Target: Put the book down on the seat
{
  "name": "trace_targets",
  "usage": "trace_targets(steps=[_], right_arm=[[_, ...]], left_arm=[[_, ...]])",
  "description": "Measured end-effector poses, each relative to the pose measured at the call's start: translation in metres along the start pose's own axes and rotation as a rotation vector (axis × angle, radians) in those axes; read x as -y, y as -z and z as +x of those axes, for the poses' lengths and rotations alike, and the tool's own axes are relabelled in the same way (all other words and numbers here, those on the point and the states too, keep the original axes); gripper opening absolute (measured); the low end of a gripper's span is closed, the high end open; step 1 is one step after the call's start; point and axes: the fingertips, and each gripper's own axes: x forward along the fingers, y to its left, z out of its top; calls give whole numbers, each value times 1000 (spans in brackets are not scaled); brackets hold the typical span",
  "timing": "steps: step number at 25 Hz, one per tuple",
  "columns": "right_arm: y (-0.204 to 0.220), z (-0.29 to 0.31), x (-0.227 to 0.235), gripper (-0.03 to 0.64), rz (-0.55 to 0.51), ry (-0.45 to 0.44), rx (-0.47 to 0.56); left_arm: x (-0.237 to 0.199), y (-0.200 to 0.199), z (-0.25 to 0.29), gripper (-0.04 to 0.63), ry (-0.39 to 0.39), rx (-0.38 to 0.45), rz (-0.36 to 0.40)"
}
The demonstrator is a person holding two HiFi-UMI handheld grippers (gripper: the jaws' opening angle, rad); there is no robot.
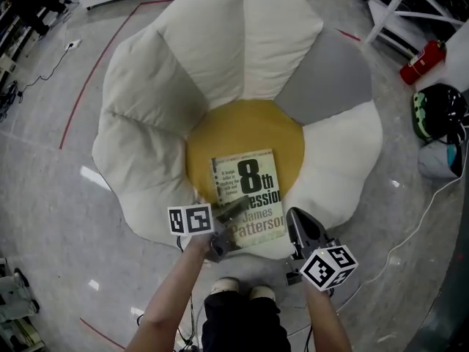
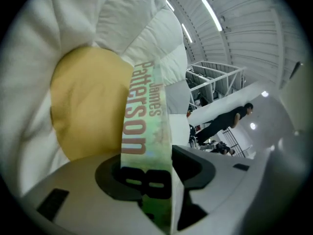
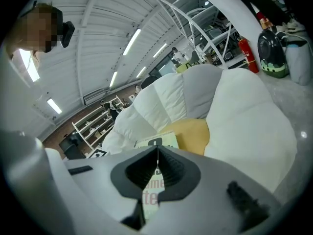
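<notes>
The book (image 1: 249, 196), a pale green paperback with large black print, lies cover up on the yellow middle (image 1: 245, 134) of a flower-shaped cushion seat, its near end over the front white petal. My left gripper (image 1: 236, 207) holds its near left corner. In the left gripper view the book (image 2: 146, 131) stands edge-on and fills the gap of the left gripper (image 2: 146, 153), touching both jaws. My right gripper (image 1: 293, 215) hovers just right of the book's near right corner. In its own view the right gripper (image 3: 157, 153) has its jaws closed together with nothing between them, the book (image 3: 156, 142) behind.
White and grey petals (image 1: 220, 42) ring the seat on a grey floor. A red fire extinguisher (image 1: 423, 61), a black and green helmet (image 1: 437, 111) and a white frame (image 1: 410, 13) stand at the right. The person's shoes (image 1: 238, 290) are at the seat's near edge.
</notes>
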Motion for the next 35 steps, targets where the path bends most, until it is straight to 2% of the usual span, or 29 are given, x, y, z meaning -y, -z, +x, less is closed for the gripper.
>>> trace_targets(steps=[1,3,5,8,11,16,17,18,19,20,25,28,30,35], right_arm=[[0,0,-2,14,2,-1,-4],[0,1,-10,14,5,-9,-13],[-5,-1,-19,14,3,-21,-18],[-18,-7,-32,14,3,-38,-22],[-28,-12,-48,14,-1,-47,-31],[-43,-23,-78,14,-56,-44,-18],[-46,-26,-84,14,-72,-50,-10],[-49,-28,-90,14,-81,-56,-7],[-51,-31,-97,14,-83,-63,-10],[-53,-34,-104,14,-80,-68,-14],[-66,-55,-137,14,-70,-79,-20],[-81,-71,-159,14,-71,-81,-26],[-92,-81,-173,14,-71,-85,-25],[-117,-112,-205,14,-83,-93,-15]], left_arm=[[-5,-1,-2,213,-35,10,-3],[-14,-8,-12,310,-115,48,-16],[-19,-17,-26,334,-208,95,-12],[-11,-25,-42,354,-309,113,40],[5,-27,-56,354,-339,110,84],[38,-33,-82,351,-329,153,103],[45,-33,-87,336,-332,163,119],[52,-34,-93,271,-342,178,139],[59,-36,-99,178,-355,193,162],[66,-37,-105,136,-362,204,185],[110,-39,-134,64,-360,258,225],[144,-38,-153,21,-383,269,306],[169,-36,-162,11,-381,267,344],[227,-27,-185,11,-350,275,355]])
